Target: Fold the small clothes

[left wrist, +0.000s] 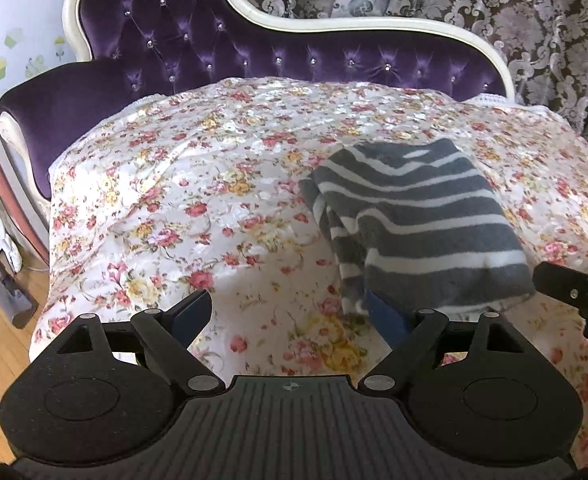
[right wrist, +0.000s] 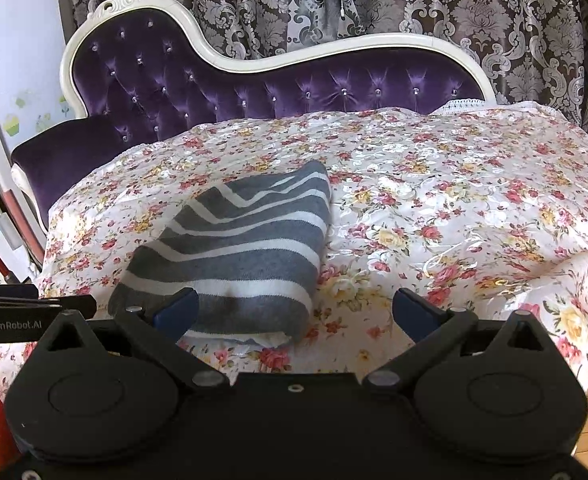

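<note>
The folded striped garment [left wrist: 418,224] lay on the flowered cover [left wrist: 197,184] at one o'clock, both the left tool [left wrist: 289,312] and right tool [right wrist: 294,312] wide open and empty; pressing its layers flat would neaten it.

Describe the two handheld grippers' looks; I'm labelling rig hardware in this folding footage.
Both the left gripper and right gripper are matte black, with round housings, silver-pinned linkage arms and blue finger pads. The left's body reads "GenRobot.AI" in the right wrist view.
</note>
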Motion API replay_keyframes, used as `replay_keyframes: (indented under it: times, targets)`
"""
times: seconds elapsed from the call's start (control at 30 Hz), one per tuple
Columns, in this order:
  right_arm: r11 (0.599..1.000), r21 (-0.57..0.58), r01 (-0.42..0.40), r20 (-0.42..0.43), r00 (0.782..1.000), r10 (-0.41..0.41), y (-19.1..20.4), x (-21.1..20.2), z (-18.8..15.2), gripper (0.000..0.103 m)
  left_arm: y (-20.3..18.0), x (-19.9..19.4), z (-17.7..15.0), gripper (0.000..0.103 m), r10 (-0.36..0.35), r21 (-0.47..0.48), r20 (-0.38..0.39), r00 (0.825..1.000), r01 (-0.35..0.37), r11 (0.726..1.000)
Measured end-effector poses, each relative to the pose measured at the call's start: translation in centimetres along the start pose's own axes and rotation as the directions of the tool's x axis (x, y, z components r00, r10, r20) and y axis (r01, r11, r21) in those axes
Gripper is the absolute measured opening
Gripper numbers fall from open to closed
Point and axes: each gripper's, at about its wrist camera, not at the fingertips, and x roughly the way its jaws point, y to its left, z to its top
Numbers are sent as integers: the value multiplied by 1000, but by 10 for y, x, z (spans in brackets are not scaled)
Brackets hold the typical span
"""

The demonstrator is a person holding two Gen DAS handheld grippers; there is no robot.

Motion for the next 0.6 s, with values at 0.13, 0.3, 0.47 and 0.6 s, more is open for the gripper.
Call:
replay_keyframes:
  times: [0.13,0.3,0.47,0.6]
  targets:
    - [1000,-2,5,-1,1000,-5,1,0,-1,103,-4,-2,-4,85,0,17,-6,1000,0,1000]
    - [1000,-14,17,7,1000,-17,2,-2,-1,103,-7,-5,-8,85,-4,23,-9,1000,4,1000]
    - [1000,-18,24,8,1000,-24,1,-3,-2,103,-8,-9,-10,85,9,30,-12,1000,-9,1000]
    - [999,-17,30,5,1000,-30,1,-3,-3,103,-5,-13,-10,85,3,20,-6,1000,-3,1000]
